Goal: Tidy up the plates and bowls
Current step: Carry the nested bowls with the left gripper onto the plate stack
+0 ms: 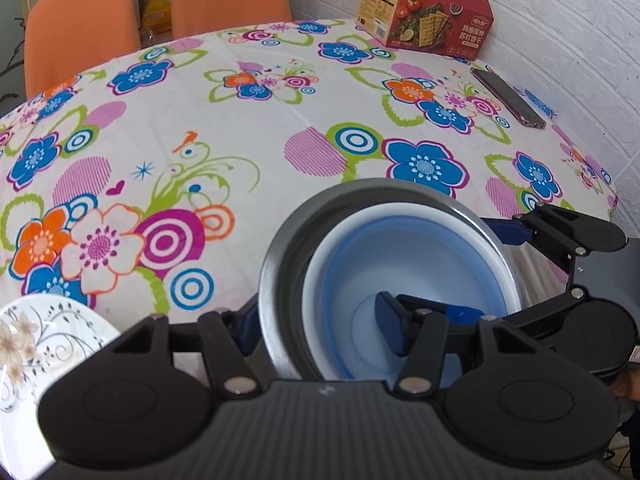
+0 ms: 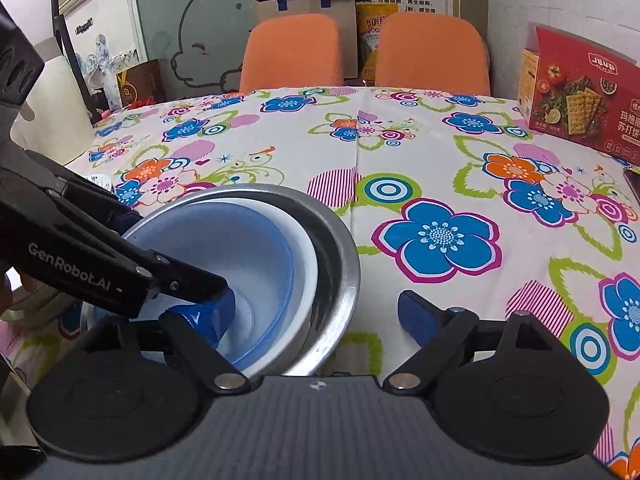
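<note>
- Nearest, the left gripper (image 1: 316,330) straddles the near wall of the nested bowls: its right finger pad (image 1: 390,330) sits inside the blue bowl (image 1: 420,264), its left finger just outside the steel bowl (image 1: 280,280). The jaws look narrowed onto that wall, holding the stack, though actual contact is hard to confirm.
- The right gripper (image 2: 316,320) straddles the opposite side with jaws set wide: one finger is down inside the blue bowl, the other is well clear of the steel rim, so it grips nothing.
- The stack itself (blue bowl inside a white bowl (image 1: 320,276), both inside the steel one) rests on the flowered tablecloth (image 1: 248,128) at the table's near edge.
- To do this step well, I would keep the stack level, pinch all three walls together so none slips, and close the right jaws before lifting.
- At the left, a floral plate (image 1: 36,344) lies just beside the left gripper; the stack should probably end near it.
- Farther back are a phone (image 1: 508,98), a red cracker box (image 1: 428,16) and orange chairs (image 2: 292,52).
</note>
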Available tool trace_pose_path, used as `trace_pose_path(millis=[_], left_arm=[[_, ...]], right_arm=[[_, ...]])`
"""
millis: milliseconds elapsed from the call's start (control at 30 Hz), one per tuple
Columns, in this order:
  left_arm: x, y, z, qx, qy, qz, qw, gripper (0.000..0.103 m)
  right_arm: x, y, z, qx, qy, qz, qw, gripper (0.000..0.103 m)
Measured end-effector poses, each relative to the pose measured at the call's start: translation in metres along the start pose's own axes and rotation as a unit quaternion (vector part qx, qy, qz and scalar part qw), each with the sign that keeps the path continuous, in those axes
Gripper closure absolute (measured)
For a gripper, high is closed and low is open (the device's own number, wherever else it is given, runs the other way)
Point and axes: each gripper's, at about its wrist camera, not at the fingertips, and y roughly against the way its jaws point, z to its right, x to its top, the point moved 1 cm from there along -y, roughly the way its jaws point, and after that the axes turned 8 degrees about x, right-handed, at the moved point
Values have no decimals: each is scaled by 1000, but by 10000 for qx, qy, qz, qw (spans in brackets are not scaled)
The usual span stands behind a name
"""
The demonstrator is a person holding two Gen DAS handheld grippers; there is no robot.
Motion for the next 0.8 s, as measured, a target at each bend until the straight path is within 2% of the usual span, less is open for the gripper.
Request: trace_pose_path(millis=[133,233,300,333,433,533,667,800], left_arm=[[-1,0,3,52,-133,1,9999,46],[0,0,1,23,-76,-5,10000,46],[0,1,-2,-39,24,17,10000,52],[0,1,-3,-18,120,43,9999,58],[0,1,-6,-76,307,44,9995,66],[5,0,0,3,366,-43,9993,67],[17,-6,4,-196,521,-196,9983,68],[33,-6,16,-181,479,-121,9986,68]], right_arm=[[-2,11,-7,35,226,153,9996,31],[-5,13,-11,157,382,226,9989,41],[-6,10,-8,544,205,174,9982,61],[-7,10,-8,550,156,174,9982,62],[-6,8,-8,616,117,159,9979,62],[-2,7,-13,429,206,109,9988,62],[3,15,-8,233,116,80,9996,59],[9,22,0,12,44,136,9999,56]])
